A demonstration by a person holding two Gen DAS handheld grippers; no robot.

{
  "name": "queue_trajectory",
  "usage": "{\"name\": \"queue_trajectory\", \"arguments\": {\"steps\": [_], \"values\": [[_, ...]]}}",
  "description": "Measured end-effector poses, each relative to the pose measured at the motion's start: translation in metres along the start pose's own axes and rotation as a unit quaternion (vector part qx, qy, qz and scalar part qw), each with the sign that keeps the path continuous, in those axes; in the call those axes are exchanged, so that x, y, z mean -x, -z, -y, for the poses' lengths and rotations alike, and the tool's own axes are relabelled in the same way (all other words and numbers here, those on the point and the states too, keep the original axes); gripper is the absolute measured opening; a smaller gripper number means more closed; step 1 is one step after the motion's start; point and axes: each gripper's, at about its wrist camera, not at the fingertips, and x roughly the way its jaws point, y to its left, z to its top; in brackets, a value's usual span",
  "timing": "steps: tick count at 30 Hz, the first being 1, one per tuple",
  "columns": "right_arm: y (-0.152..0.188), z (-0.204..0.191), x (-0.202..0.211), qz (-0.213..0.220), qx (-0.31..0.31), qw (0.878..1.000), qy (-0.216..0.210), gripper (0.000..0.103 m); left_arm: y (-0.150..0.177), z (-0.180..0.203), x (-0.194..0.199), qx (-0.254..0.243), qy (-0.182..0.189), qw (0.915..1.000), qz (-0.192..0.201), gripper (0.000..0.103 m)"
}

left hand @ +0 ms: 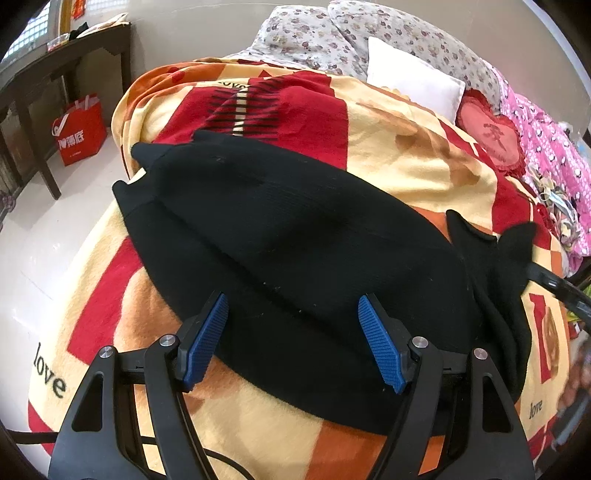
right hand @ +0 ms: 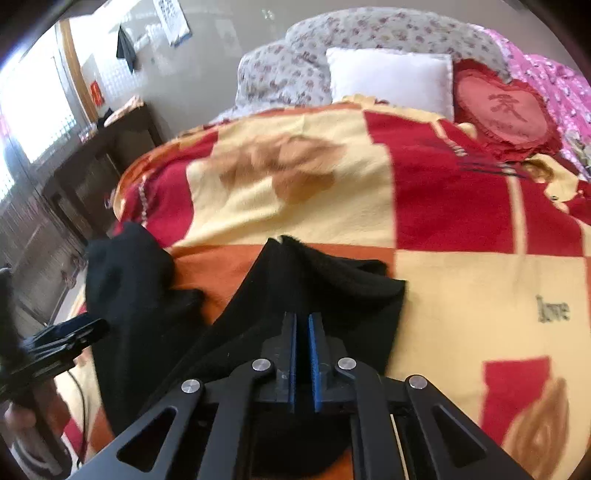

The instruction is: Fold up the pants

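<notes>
Blue-padded fingers (left hand: 207, 339) of the left gripper (left hand: 293, 341) stand spread wide just above the near edge of the black pants (left hand: 280, 236), holding nothing; whether the pads touch the cloth cannot be told. Beyond them the pants lie lengthwise across the red, orange and cream blanket (left hand: 424, 166), one leg laid over the other, the two hems reaching toward the far left edge of the bed. A red fringed scarf (left hand: 273, 107) lies beyond the hems, and farther back are a white pillow (left hand: 417, 85), a red heart cushion (left hand: 487, 136) and a floral quilt (left hand: 332, 33). A red shopping bag (left hand: 79, 134) stands on the floor beside a dark table (left hand: 44, 81).

From the right wrist view, the right gripper (right hand: 303, 347) has its pads pressed nearly together with black fabric pinched between them; this looks like the waist end, lifted into a peak above the blanket, with the rest trailing down to the left. The left gripper shows at that view's left edge.

My reading is that the legs are already stacked and the crosswise fold is in hand. Next, the raised end likely needs carrying toward the hems and laying flat, while the free gripper pins or smooths the lower layer so it does not drag
</notes>
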Motion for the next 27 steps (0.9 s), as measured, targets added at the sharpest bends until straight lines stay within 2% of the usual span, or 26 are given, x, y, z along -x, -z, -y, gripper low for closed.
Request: {"name": "queue_trajectory", "arguments": {"steps": [4,7,10,14,16,18,19,20,22,24,27], "values": [[0.02,0.015,0.052,0.025,-0.018,1.0,-0.001,0.005,0.004,-0.003,0.005,-0.004,-0.005,1.0,0.003,0.073],[0.053,0.035,0.1,0.037,-0.038,0.999,0.014,0.004,0.004,-0.01,0.005,0.004,-0.008,1.0,0.005,0.073],[0.089,0.055,0.136,0.025,-0.063,0.997,0.037,0.004,0.005,-0.016,0.006,0.01,-0.01,0.9999,0.003,0.073],[0.127,0.084,0.157,-0.005,-0.106,0.993,0.058,0.004,0.007,-0.017,0.01,0.011,-0.014,0.9998,0.008,0.073],[0.127,0.088,0.16,-0.008,-0.108,0.993,0.055,0.007,0.007,-0.016,0.01,0.012,-0.013,0.9998,0.006,0.073],[0.114,0.072,0.153,-0.007,-0.071,0.996,0.049,0.01,0.007,-0.013,0.012,0.011,-0.011,0.9999,0.007,0.073],[0.104,0.057,0.145,-0.004,-0.048,0.998,0.037,0.017,0.008,-0.012,0.013,0.01,-0.011,0.9998,0.01,0.073],[0.097,0.048,0.137,-0.004,-0.038,0.999,0.024,0.028,0.008,-0.011,0.014,0.009,-0.011,0.9998,0.011,0.073],[0.078,0.03,0.116,0.002,-0.033,0.999,-0.012,0.038,0.008,-0.009,0.014,0.004,-0.011,0.9999,0.011,0.073],[0.064,0.015,0.099,0.01,-0.031,0.999,-0.04,0.039,0.008,-0.008,0.014,-0.002,-0.014,0.9998,0.011,0.073],[0.046,-0.009,0.078,0.017,0.014,0.999,-0.048,0.042,0.006,-0.009,0.013,-0.007,-0.013,0.9999,0.007,0.073]]}}
